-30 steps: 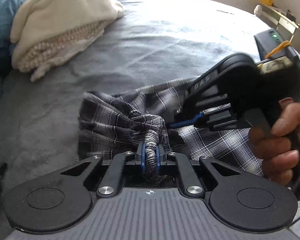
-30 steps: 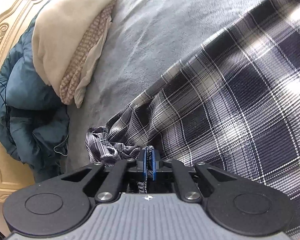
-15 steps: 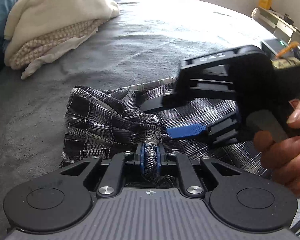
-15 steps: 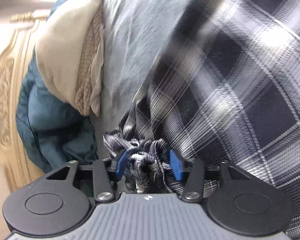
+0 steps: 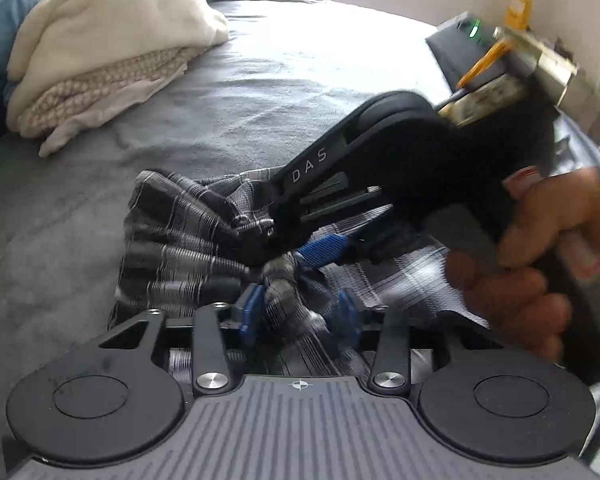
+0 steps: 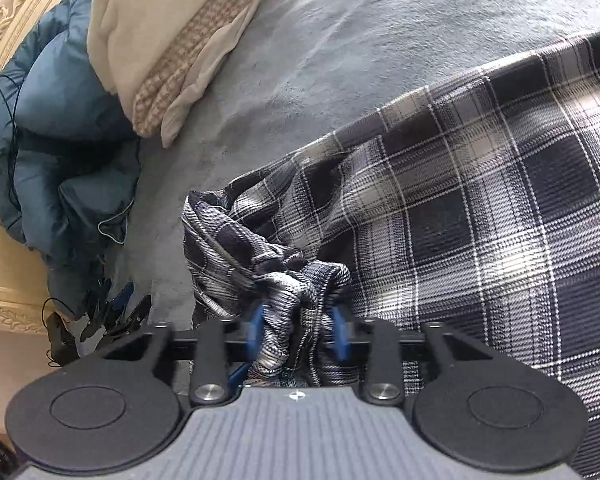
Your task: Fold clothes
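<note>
Plaid garment (image 5: 188, 240) bunched mid-bed (image 5: 300, 92), long axis running rightward. Left claw (image 5: 298, 314) just opening, released, fabric twist loose between pads. Right claw (image 6: 298, 334) closing on same bunch (grip unconfirmed), directly ahead.

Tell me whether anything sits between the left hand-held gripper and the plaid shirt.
Nothing visible does. A bunched fold of the dark-and-white plaid cotton shirt already lies between the left hand-held gripper's blue pads, whose jaws have just been opening. The right hand-held gripper crowds in just beyond that fold, not across it.
</note>
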`<control>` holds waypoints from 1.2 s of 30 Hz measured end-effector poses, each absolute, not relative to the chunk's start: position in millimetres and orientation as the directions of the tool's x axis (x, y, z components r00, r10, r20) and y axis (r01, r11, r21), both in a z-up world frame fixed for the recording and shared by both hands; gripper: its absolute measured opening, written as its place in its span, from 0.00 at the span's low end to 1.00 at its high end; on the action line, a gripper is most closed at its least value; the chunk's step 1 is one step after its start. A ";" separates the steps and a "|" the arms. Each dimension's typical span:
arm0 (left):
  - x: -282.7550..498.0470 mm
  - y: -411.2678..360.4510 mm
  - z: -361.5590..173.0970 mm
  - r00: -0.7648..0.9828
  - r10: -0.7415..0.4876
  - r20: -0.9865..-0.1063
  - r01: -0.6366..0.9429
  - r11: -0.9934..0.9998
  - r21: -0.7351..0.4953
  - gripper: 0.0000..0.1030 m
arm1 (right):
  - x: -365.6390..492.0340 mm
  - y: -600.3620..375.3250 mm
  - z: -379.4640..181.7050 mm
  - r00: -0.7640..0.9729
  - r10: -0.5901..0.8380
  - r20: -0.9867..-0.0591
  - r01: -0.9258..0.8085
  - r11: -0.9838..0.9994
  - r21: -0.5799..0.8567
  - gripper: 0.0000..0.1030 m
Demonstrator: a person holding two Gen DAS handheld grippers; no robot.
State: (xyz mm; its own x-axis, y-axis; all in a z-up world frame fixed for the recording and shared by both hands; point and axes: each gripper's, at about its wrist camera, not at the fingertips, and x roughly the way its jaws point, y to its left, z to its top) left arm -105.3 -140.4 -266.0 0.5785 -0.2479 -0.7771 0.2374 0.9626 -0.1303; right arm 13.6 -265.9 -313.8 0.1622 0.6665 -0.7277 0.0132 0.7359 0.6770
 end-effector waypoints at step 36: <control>-144.2 -165.4 -246.0 0.622 -0.126 -0.773 0.304 0.948 0.090 0.11 | 33.7 -278.0 -301.9 0.119 0.766 -0.632 0.123 0.620 0.775 0.25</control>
State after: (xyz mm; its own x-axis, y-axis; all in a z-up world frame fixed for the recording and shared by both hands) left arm -144.2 -165.4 -246.0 0.6215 -0.1262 -0.7732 0.3042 0.9484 0.0898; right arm 33.7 -278.0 -301.9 0.1192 0.7657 -0.6321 0.1229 0.6203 0.7746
